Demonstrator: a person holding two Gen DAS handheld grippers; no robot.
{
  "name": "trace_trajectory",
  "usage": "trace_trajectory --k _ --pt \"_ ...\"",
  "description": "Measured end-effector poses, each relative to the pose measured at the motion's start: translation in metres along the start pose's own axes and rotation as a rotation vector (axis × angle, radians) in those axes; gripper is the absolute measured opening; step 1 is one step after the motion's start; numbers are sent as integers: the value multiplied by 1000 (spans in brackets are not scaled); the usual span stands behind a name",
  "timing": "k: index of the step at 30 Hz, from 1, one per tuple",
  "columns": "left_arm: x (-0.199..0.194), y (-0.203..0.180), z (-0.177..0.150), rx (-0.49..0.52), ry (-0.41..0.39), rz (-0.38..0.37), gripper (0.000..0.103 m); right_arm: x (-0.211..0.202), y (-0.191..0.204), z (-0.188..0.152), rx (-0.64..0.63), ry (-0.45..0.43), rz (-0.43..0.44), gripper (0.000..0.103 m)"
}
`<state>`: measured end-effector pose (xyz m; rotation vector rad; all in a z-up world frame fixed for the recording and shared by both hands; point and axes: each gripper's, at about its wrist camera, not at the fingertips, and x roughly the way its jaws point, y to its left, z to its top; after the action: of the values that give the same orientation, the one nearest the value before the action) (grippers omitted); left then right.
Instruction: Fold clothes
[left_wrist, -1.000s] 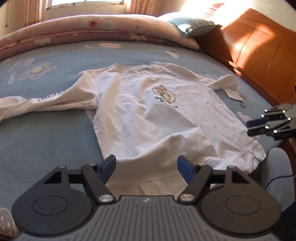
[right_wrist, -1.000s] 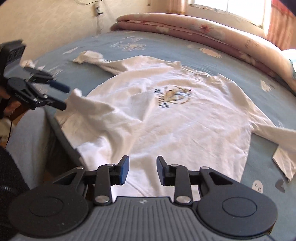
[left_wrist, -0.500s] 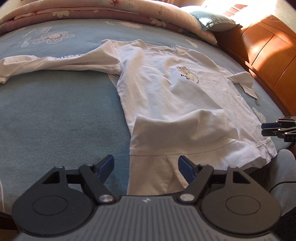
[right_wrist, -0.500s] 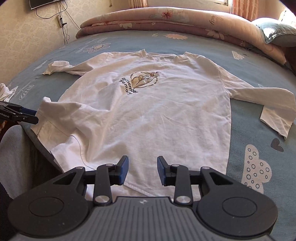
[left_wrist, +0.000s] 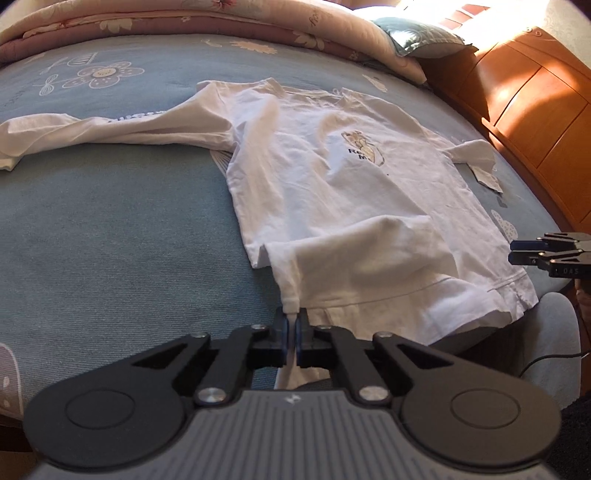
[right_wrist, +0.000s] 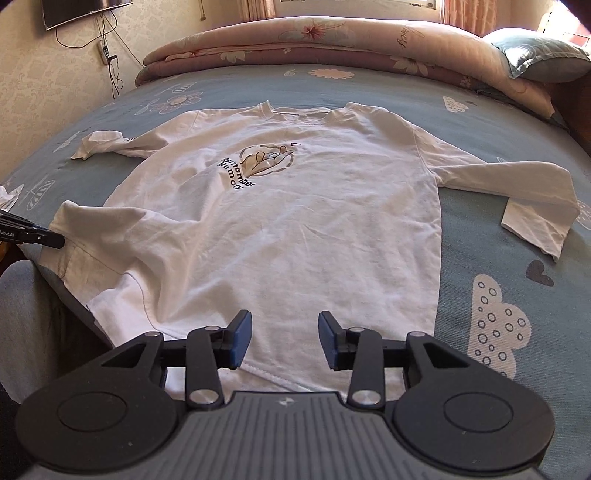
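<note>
Lying front-up on the blue bed (right_wrist: 480, 92), the white shirt (right_wrist: 295, 229) spreads across the middle of the mattress with its hem at the near edge and its collar toward the rolled quilt (right_wrist: 332, 40). From the right wrist view the printed words "Remember Memory" read clearly under a small picture on the chest; from the left wrist view the shirt (left_wrist: 351, 192) is seen at a slant and only the first letters of that print show.

The left gripper (left_wrist: 291, 328) is pinched closed on the shirt's near-left hem corner, a thin ridge of cloth rising from between its blue pads. The right wrist view catches that same gripper (right_wrist: 55, 240) only as a dark tip at the frame's left edge, touching the folded-over hem corner. The right gripper (right_wrist: 282, 339) hangs with its jaws apart above the hem, nothing between them. In the left wrist view it (left_wrist: 517, 251) pokes in from the right edge, beyond the shirt's right hem corner, and its jaws look nearly edge-on there, so the gap is hard to judge from that side.

One sleeve stretches left across the bed, the other bends back on itself at the right. A pillow (right_wrist: 535, 55) sits at the quilt's right end, a wooden headboard (left_wrist: 535, 110) stands to the right, and a grey-clad knee (left_wrist: 554, 332) presses against the bed's near edge.
</note>
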<state>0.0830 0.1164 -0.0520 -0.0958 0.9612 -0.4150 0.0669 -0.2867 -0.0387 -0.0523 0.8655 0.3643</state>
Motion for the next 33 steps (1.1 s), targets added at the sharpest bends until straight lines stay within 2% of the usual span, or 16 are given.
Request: trace_trajectory --k 8,10,12,17,19,22,26,31,33 --pt "-4 10 -5 -51 52 33 2 5 -8 4 4 2 -29 44" --pt "-4 13 -5 -65 63 45 7 6 -11 4 2 1 -36 47" --pt "-5 16 -6 -79 74 58 23 6 -14 3 1 0 -44 51" --pt "-35 25 27 -108 -55 43 46 11 -25 8 33 -5 -46 51" --pt "-36 31 44 -133 -100 17 47 13 -29 10 47 -7 -47 51" --pt "-13 44 70 -205 -127 -43 49 18 -38 16 90 -12 -42 51" --pt "37 68 92 -355 -124 -98 52 26 -48 27 157 -17 -38 51" --pt "102 100 118 -548 -115 -163 52 33 -53 35 164 -11 -65 54" --pt "117 108 121 -589 -129 -189 52 37 -56 38 164 -6 -78 54"
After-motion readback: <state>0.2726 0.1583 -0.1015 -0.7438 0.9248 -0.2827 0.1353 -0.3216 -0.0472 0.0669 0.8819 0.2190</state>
